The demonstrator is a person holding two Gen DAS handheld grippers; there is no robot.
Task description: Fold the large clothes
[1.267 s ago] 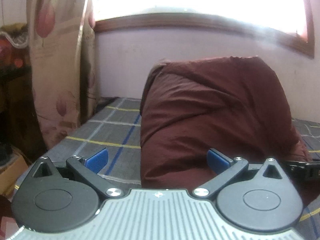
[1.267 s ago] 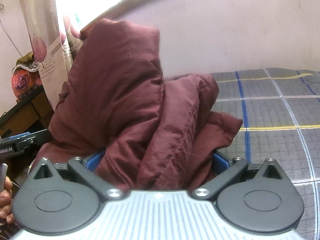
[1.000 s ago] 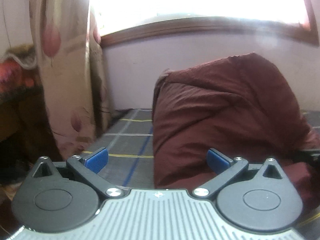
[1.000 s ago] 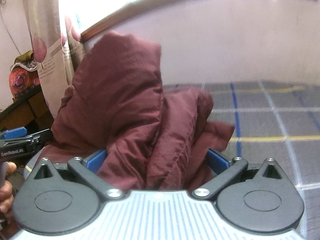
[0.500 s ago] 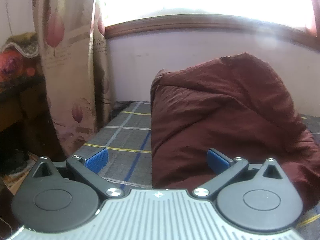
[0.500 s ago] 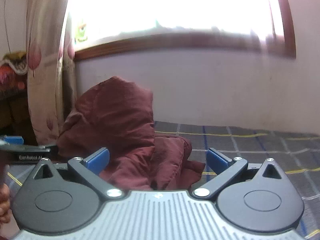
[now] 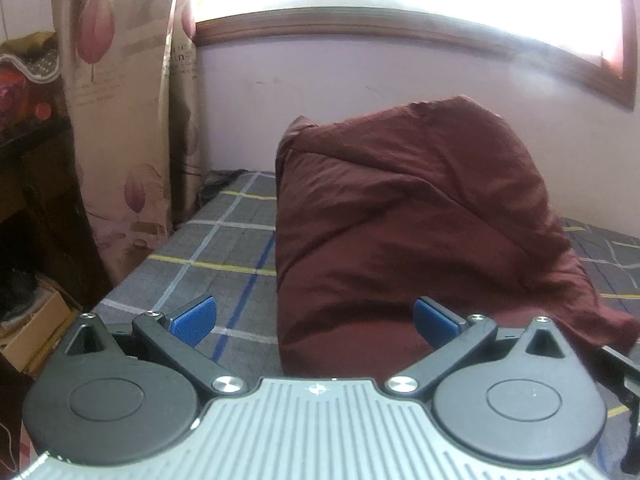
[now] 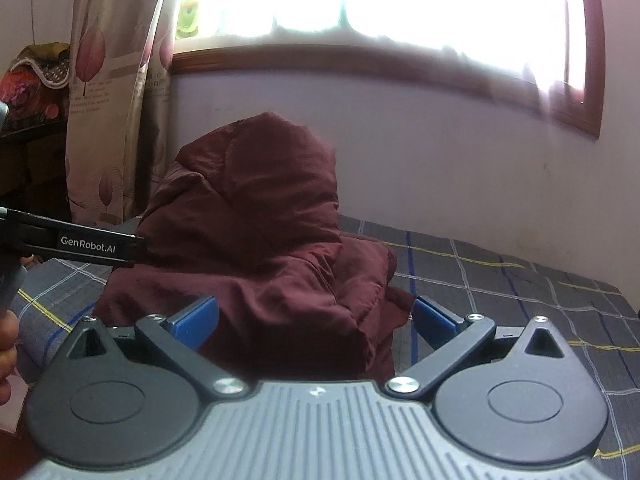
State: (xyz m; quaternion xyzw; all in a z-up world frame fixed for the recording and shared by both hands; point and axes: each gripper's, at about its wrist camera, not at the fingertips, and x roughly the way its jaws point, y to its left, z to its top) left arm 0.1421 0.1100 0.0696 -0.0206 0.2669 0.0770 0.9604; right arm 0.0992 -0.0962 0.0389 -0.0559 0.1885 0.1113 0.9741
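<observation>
A maroon garment (image 7: 408, 220) stands in a tall, rumpled heap on a bed covered by a grey checked sheet (image 7: 224, 248) with yellow, white and blue lines. The heap sits towards the left end of the bed, in front of a pale wall (image 8: 440, 152) and below a bright window with a brown wooden frame (image 8: 360, 60). A floral curtain (image 7: 116, 120) hangs at the left, beside the bed. The left tongs (image 7: 314, 318) are spread wide apart and hold nothing; the left blue pad (image 7: 194, 316) is over the sheet, the right pad is in front of the lower edge of the garment. The right tongs (image 8: 314, 318) are likewise spread apart, and folds of the garment lie between the pads; whether the fabric touches either pad cannot be told. In the right wrist view, the left tongs show as a black bar marked "GenRobot.AI" at the left edge, near the garment, with part of a hand (image 8: 6, 356) below it.
</observation>
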